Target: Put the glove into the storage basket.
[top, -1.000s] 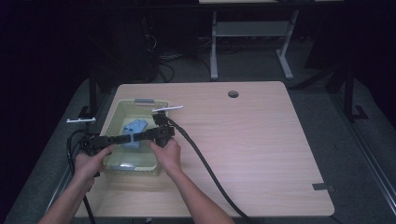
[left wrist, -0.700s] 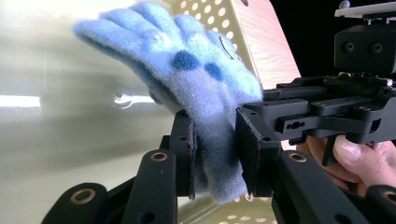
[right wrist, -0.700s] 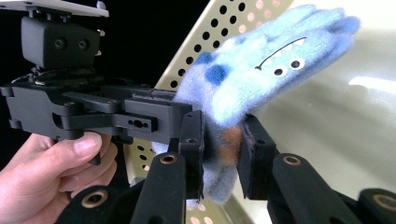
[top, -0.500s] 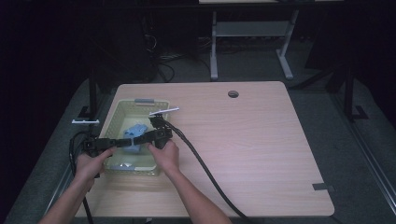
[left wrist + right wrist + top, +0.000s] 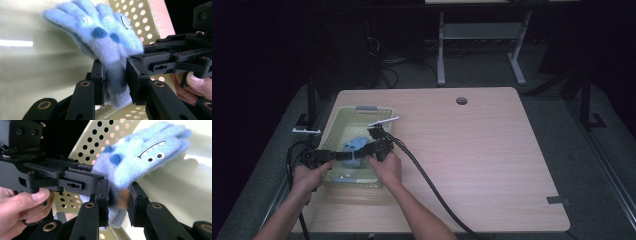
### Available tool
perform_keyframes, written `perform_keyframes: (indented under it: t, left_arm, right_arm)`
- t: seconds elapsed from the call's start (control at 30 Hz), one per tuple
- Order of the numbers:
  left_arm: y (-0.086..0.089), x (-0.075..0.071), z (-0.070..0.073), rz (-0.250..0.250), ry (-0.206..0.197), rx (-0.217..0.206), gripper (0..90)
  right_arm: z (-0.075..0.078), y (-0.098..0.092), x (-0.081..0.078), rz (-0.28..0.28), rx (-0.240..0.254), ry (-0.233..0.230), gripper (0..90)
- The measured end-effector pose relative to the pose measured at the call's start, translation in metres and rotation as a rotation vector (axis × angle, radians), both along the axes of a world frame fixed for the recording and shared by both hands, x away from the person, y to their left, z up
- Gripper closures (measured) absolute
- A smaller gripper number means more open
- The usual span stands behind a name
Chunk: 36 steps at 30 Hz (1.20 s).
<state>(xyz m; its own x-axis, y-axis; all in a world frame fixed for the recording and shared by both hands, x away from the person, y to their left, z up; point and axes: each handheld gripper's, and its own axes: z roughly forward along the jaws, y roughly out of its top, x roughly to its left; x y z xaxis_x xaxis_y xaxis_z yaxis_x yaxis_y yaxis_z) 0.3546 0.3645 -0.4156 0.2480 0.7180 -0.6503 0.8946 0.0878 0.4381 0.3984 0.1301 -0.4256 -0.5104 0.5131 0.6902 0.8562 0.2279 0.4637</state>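
A fuzzy blue monster-face glove [image 5: 353, 145] hangs over the floor of a pale green perforated basket [image 5: 332, 126] at the table's left side. In the left gripper view my left gripper [image 5: 115, 76] is shut on the glove's [image 5: 105, 37] grey-blue cuff, fingers of the glove pointing up. In the right gripper view my right gripper [image 5: 119, 198] pinches the same cuff of the glove [image 5: 140, 155] from the other side. The two grippers meet nose to nose over the basket: left gripper [image 5: 343, 155], right gripper [image 5: 365, 151], each in a hand.
The basket's holed wall [image 5: 140, 15] stands close behind the glove. A thick black cable [image 5: 427, 185] trails from the right gripper across the wooden table [image 5: 482, 150] to its front edge. A round cable hole [image 5: 461, 100] lies at the back.
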Motion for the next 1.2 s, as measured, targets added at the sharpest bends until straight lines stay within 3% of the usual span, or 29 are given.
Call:
perform_keyframes:
  t: [0.47, 0.53, 1.2]
  left_arm:
    - [-0.0024, 0.0012, 0.0003, -0.004, 0.01, 0.04, 68.6]
    - [-0.0034, 0.002, 0.0002, -0.013, 0.007, 0.057, 68.5]
    - [-0.0051, 0.0019, 0.0003, -0.013, 0.008, 0.083, 68.4]
  right_arm:
    - [0.005, 0.0065, -0.0037, -0.001, -0.074, -0.027, 72.0]
    - [0.0046, 0.0073, -0.0037, -0.005, -0.077, -0.03, 71.9]
    - [0.007, 0.0087, -0.0052, -0.004, -0.113, -0.056, 70.8]
